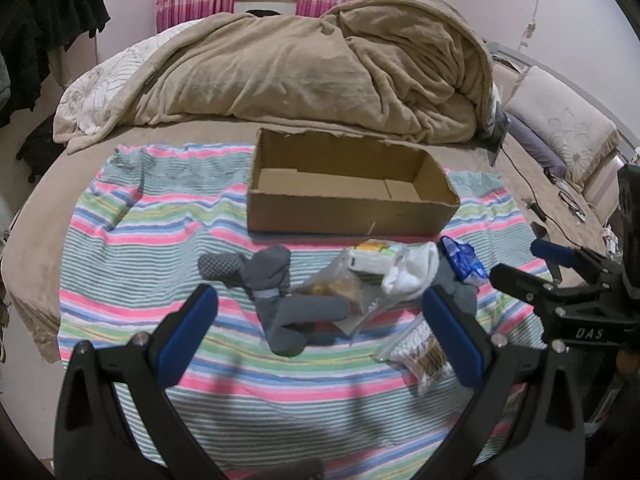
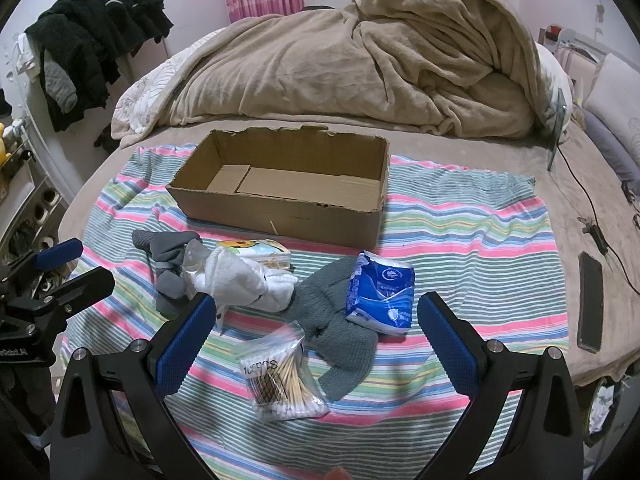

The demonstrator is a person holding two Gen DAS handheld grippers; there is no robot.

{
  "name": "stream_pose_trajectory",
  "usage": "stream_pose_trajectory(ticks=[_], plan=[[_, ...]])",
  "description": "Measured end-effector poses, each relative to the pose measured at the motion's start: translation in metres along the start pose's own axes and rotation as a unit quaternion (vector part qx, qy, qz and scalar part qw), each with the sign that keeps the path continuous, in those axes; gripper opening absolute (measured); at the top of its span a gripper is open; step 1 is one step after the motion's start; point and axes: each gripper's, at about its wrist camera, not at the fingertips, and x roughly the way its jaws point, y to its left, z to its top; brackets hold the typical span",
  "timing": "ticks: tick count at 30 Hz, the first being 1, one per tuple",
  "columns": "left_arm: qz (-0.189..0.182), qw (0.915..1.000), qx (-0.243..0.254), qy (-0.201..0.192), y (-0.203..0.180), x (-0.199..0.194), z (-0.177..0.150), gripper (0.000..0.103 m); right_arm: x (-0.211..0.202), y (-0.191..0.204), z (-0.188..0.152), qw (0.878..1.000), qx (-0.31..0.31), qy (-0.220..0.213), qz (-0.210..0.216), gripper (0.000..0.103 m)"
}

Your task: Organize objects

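Observation:
An empty open cardboard box (image 1: pixel 344 216) (image 2: pixel 280 208) sits on a striped towel (image 1: pixel 140 248) (image 2: pixel 480 224) on the bed. In front of it lies a pile: dark grey socks (image 1: pixel 276 300) (image 2: pixel 172 256), white socks (image 1: pixel 408 276) (image 2: pixel 244 280), a yellow-printed tissue pack (image 1: pixel 372 258) (image 2: pixel 260 252), a blue tissue pack (image 1: pixel 464 260) (image 2: pixel 380 292), a grey knit cloth (image 2: pixel 340 332), and a bag of cotton swabs (image 1: pixel 424 356) (image 2: pixel 280 380). My left gripper (image 1: pixel 320 324) is open above the grey socks. My right gripper (image 2: pixel 316 328) is open above the swabs and knit cloth.
A heaped beige blanket (image 1: pixel 320 72) (image 2: pixel 360 68) lies behind the box. A black phone (image 2: pixel 590 300) and a cable (image 2: pixel 592 216) lie on the bed at right. Pillows (image 1: pixel 560 128) are at far right. Dark clothes (image 2: pixel 92 40) hang at left.

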Motion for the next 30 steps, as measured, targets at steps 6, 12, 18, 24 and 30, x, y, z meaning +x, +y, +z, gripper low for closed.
stream_pose_trajectory(ticks=[6,12,18,24,30], plan=[[0.005,0.9999,-0.006,0.011,0.009,0.011,0.000,0.102,0.006,-0.006,0.001,1.000,0.003,0.002,-0.002,0.102],[0.016,0.9988,-0.029,0.036,0.029,0.038,-0.005,0.102,0.019,-0.027,0.004,1.000,0.019,0.010,-0.019,0.102],[0.050,0.9971,-0.031,0.048,0.045,0.067,-0.008,0.102,0.033,-0.051,0.006,0.999,0.036,0.021,-0.033,0.102],[0.056,0.9947,-0.040,0.077,0.060,0.096,-0.012,0.092,0.055,-0.065,0.004,0.998,0.047,0.041,-0.031,0.102],[0.051,0.9943,-0.037,0.086,0.063,0.113,-0.012,0.089,0.078,-0.073,0.001,0.996,0.058,0.066,-0.019,0.098]])
